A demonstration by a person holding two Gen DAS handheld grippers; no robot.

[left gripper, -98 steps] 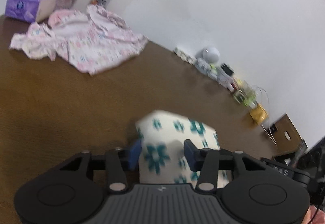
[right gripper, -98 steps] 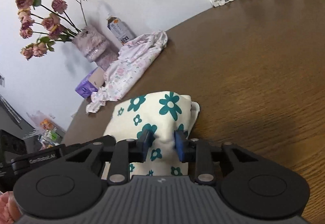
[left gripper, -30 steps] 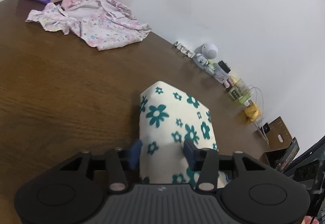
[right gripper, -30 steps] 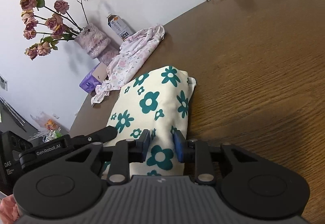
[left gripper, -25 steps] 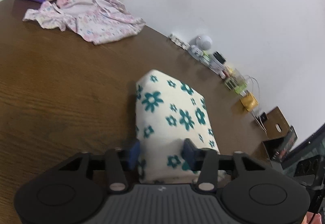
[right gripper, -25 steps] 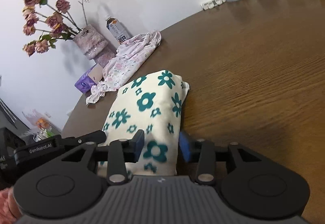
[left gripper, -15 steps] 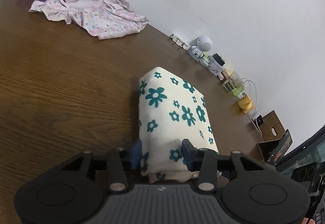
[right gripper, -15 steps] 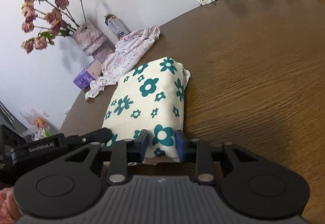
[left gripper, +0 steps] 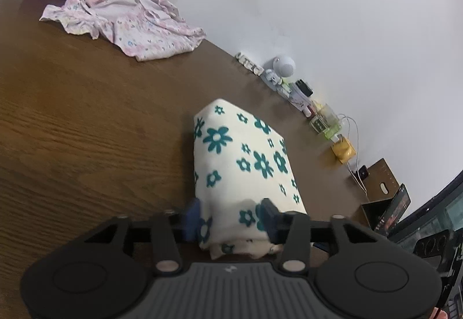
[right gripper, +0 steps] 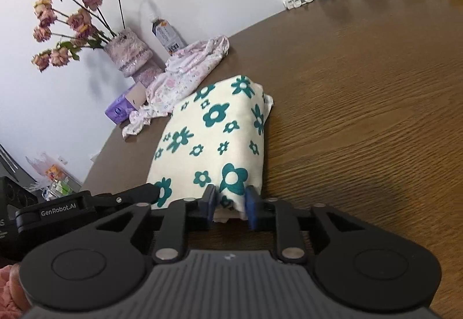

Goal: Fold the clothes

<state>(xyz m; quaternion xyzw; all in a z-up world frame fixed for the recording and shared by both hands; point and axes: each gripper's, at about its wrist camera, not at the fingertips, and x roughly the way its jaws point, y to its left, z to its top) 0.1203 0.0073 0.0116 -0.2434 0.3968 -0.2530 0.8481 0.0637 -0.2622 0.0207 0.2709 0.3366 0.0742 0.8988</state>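
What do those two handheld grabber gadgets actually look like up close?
Both look alike: the left gripper and right gripper have matte black bodies with a ribbed grey panel, two round discs, silver pivot pins and blue finger pads. In the right wrist view, white "GenRobot.AI" lettering marks the left gripper's side.

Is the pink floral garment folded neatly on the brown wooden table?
No, the pink floral garment lies crumpled on the table.

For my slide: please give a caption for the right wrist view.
Right tongs pinch the near edge of a folded cream cloth with teal flowers on a wooden table.
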